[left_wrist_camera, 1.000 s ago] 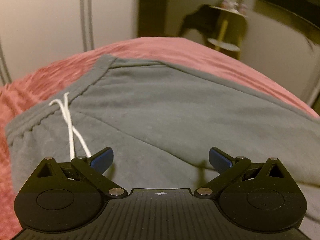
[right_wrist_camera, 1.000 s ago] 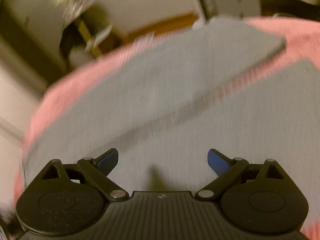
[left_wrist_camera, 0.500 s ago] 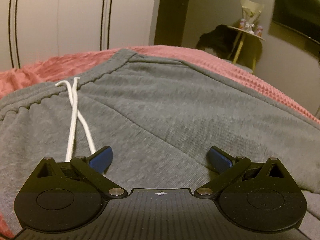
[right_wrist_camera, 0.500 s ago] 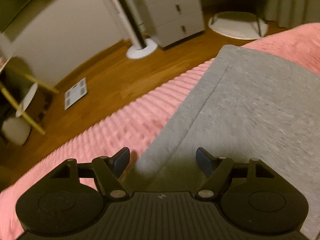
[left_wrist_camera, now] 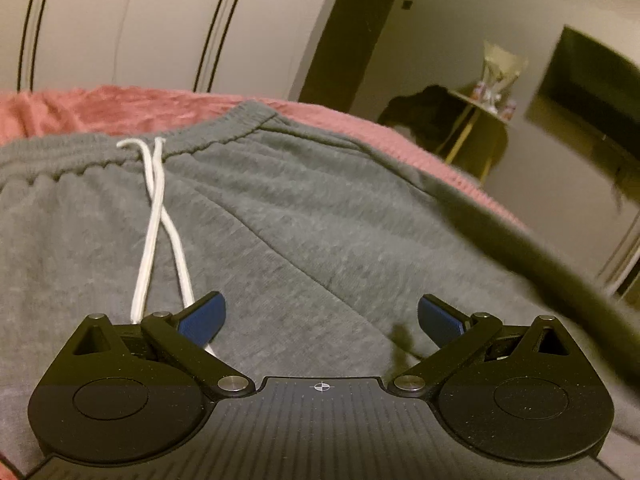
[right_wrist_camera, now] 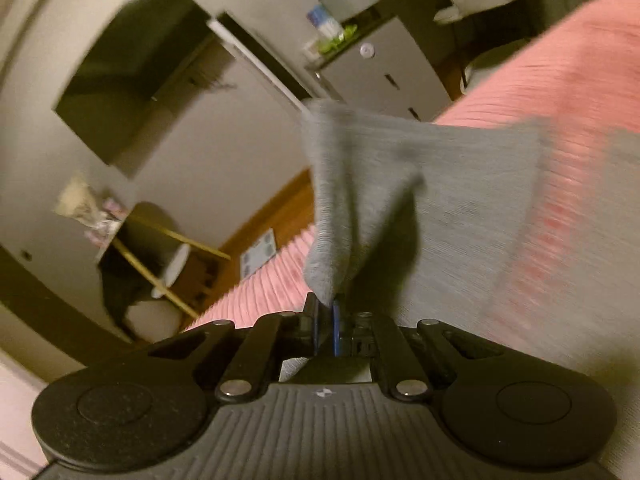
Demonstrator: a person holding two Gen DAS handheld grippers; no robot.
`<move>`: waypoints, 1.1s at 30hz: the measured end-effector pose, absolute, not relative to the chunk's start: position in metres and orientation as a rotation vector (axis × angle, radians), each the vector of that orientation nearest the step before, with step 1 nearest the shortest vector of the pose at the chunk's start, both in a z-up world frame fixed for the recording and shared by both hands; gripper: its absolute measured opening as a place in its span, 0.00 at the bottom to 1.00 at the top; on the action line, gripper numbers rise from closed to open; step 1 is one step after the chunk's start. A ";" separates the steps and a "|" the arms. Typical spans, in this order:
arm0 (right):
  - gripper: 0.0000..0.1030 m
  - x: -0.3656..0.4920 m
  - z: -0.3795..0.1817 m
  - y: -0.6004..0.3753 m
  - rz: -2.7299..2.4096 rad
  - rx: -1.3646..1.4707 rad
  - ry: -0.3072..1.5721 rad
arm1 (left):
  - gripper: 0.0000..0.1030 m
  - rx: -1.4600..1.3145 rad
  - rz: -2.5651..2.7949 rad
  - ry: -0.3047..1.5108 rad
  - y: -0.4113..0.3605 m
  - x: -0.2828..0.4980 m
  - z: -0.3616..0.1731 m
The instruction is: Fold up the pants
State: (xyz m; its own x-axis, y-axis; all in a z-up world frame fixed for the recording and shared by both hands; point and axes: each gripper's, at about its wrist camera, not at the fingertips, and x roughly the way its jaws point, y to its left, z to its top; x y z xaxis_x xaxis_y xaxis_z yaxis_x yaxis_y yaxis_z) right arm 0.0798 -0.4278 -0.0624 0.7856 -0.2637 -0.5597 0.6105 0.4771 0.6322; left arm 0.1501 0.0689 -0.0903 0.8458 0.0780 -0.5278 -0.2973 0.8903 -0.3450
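Observation:
Grey sweatpants (left_wrist_camera: 312, 216) lie flat on a pink bedspread (left_wrist_camera: 92, 110), waistband at the far side with a white drawstring (left_wrist_camera: 154, 216) trailing toward me. My left gripper (left_wrist_camera: 320, 318) hovers open just above the cloth, nothing between its blue pads. In the right wrist view the right gripper (right_wrist_camera: 326, 320) is shut on a fold of the grey pants leg (right_wrist_camera: 400, 184), which rises lifted and bunched from the pads. A dark blurred band crosses the right of the left wrist view.
The bedspread (right_wrist_camera: 580, 80) ends at a wooden floor (right_wrist_camera: 288, 208) with a white scale. A grey drawer chest (right_wrist_camera: 384, 68), a wall television (right_wrist_camera: 128, 76) and a yellow-legged side table (left_wrist_camera: 480, 120) stand beyond the bed.
The right gripper went from open over the pants edge to shut on it and lifted the cloth. The left gripper sank closer to the waistband area, staying open.

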 end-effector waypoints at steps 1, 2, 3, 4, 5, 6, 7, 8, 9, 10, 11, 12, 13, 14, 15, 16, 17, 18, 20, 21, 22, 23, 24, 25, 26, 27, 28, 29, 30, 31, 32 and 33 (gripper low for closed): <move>0.06 0.051 -0.071 -0.420 -0.552 0.927 0.422 | 1.00 -0.447 0.188 0.538 0.070 0.150 -0.088; 0.07 0.032 -0.081 -0.416 -0.556 0.913 0.453 | 1.00 -0.462 0.171 0.552 0.071 0.150 -0.084; 0.06 0.022 -0.090 -0.415 -0.572 0.900 0.495 | 1.00 -0.475 0.152 0.567 0.072 0.151 -0.081; 0.08 0.015 -0.096 -0.419 -0.600 0.891 0.531 | 1.00 -0.484 0.130 0.580 0.072 0.152 -0.076; 0.08 0.012 -0.098 -0.426 -0.593 0.907 0.537 | 1.00 -0.489 0.106 0.588 0.072 0.155 -0.071; 0.13 0.010 -0.096 -0.435 -0.570 0.937 0.515 | 1.00 -0.489 0.075 0.585 0.072 0.157 -0.064; 0.33 0.008 -0.091 -0.442 -0.556 0.960 0.477 | 1.00 -0.488 0.051 0.574 0.070 0.159 -0.059; 0.56 0.005 -0.090 -0.447 -0.542 0.975 0.434 | 1.00 -0.486 0.029 0.561 0.070 0.162 -0.055; 0.61 0.004 -0.091 -0.449 -0.534 0.983 0.409 | 1.00 -0.488 0.006 0.556 0.070 0.168 -0.049; 0.60 0.004 -0.094 -0.453 -0.529 0.990 0.407 | 1.00 -0.499 -0.013 0.562 0.069 0.176 -0.045; 0.60 0.005 -0.098 -0.455 -0.525 0.999 0.411 | 1.00 -0.515 -0.035 0.571 0.070 0.185 -0.042; 0.59 0.005 -0.101 -0.456 -0.515 1.004 0.405 | 1.00 -0.530 -0.062 0.580 0.069 0.197 -0.039; 0.57 0.005 -0.103 -0.457 -0.509 1.003 0.399 | 1.00 -0.541 -0.090 0.602 0.069 0.211 -0.037; 0.55 0.006 -0.103 -0.459 -0.505 1.001 0.390 | 1.00 -0.546 -0.103 0.628 0.067 0.227 -0.037; 0.55 0.007 -0.103 -0.461 -0.496 1.004 0.380 | 1.00 -0.547 -0.106 0.640 0.065 0.238 -0.036; 0.49 0.004 -0.103 -0.459 -0.492 1.011 0.374 | 1.00 -0.543 -0.110 0.652 0.063 0.252 -0.037; 0.43 0.005 -0.103 -0.461 -0.489 1.017 0.365 | 1.00 -0.542 -0.103 0.664 0.061 0.265 -0.038; 0.41 0.007 -0.106 -0.462 -0.484 1.021 0.357 | 1.00 -0.546 -0.103 0.675 0.059 0.277 -0.040; 0.25 0.008 -0.112 -0.467 -0.488 1.029 0.350 | 1.00 -0.564 -0.111 0.715 0.055 0.301 -0.048; 0.22 0.008 -0.115 -0.469 -0.493 1.029 0.347 | 0.98 -0.572 -0.110 0.730 0.055 0.310 -0.052; 0.16 0.008 -0.117 -0.472 -0.497 1.036 0.342 | 0.91 -0.580 -0.107 0.750 0.054 0.319 -0.056; 0.15 0.009 -0.118 -0.473 -0.496 1.045 0.334 | 0.84 -0.585 -0.100 0.775 0.053 0.328 -0.061; 0.15 0.009 -0.121 -0.476 -0.495 1.055 0.328 | 0.74 -0.590 -0.090 0.808 0.052 0.336 -0.066; 0.15 0.011 -0.121 -0.477 -0.493 1.062 0.321 | 0.69 -0.597 -0.088 0.833 0.052 0.341 -0.071; 0.16 0.009 -0.123 -0.477 -0.496 1.061 0.317 | 0.67 -0.606 -0.088 0.851 0.054 0.342 -0.075; 0.16 0.009 -0.123 -0.477 -0.499 1.059 0.316 | 0.59 -0.606 -0.086 0.853 0.052 0.343 -0.078; 0.17 0.009 -0.124 -0.478 -0.497 1.057 0.308 | 0.41 -0.602 -0.086 0.849 0.052 0.344 -0.079; 0.17 0.009 -0.124 -0.479 -0.500 1.062 0.299 | 0.28 -0.600 -0.092 0.857 0.052 0.346 -0.080; 0.17 0.007 -0.125 -0.481 -0.498 1.070 0.296 | 0.06 -0.608 -0.101 0.874 0.054 0.345 -0.081; 0.16 0.008 -0.125 -0.482 -0.495 1.074 0.291 | 0.08 -0.621 -0.105 0.871 0.055 0.342 -0.080; 0.11 0.007 -0.125 -0.482 -0.495 1.072 0.287 | 0.08 -0.624 -0.109 0.844 0.057 0.336 -0.076; 0.09 0.008 -0.124 -0.483 -0.500 1.067 0.285 | 0.08 -0.622 -0.115 0.820 0.060 0.329 -0.070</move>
State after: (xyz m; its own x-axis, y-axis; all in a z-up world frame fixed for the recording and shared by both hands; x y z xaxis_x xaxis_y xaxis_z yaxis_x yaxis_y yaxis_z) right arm 0.0080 -0.4826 -0.1235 0.8537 -0.2523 -0.4557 0.5206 0.3864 0.7614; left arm 0.3288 0.0597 -0.0703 0.6871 -0.3281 -0.6482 -0.1378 0.8172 -0.5596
